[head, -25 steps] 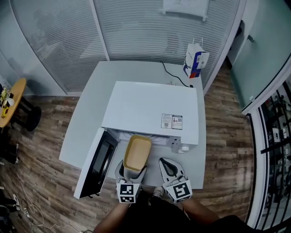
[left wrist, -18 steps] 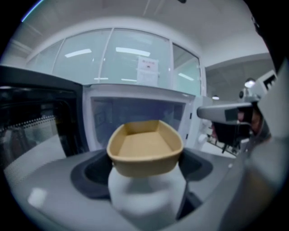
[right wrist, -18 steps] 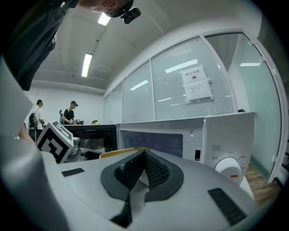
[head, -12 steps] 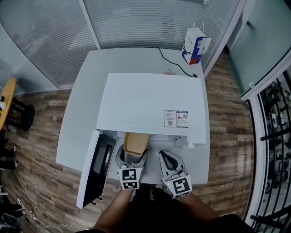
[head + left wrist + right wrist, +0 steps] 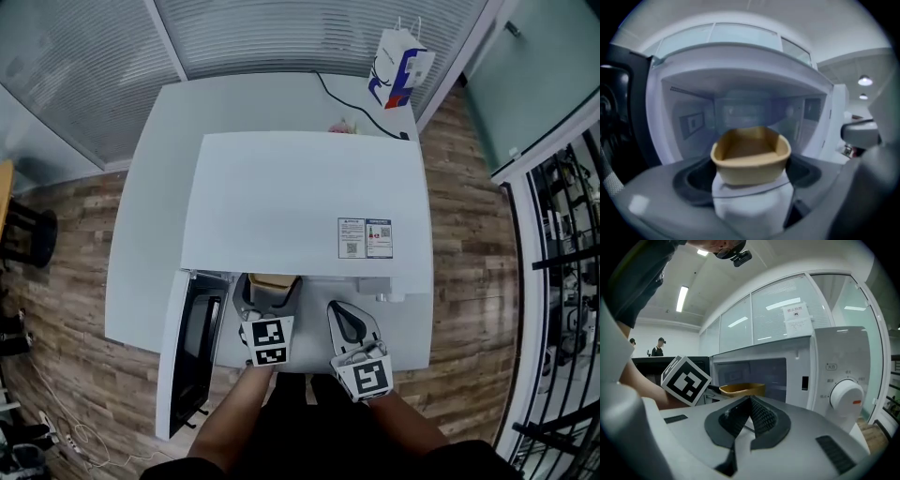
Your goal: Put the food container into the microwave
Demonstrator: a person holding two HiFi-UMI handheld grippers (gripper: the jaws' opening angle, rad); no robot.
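Left gripper [image 5: 265, 298] clamps the tan rectangular plastic food container [image 5: 751, 154] by its near wall, level for entering the open white boxy microwave [image 5: 300, 202]; right gripper [image 5: 349, 328] hangs closed, empty.

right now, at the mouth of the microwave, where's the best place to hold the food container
Its near end wall and rim, coming from the person's side, where the left gripper is clamped. The food container is an open tub with a lipped rim, level, its far end pointing into the open microwave, so only the near end is reachable.
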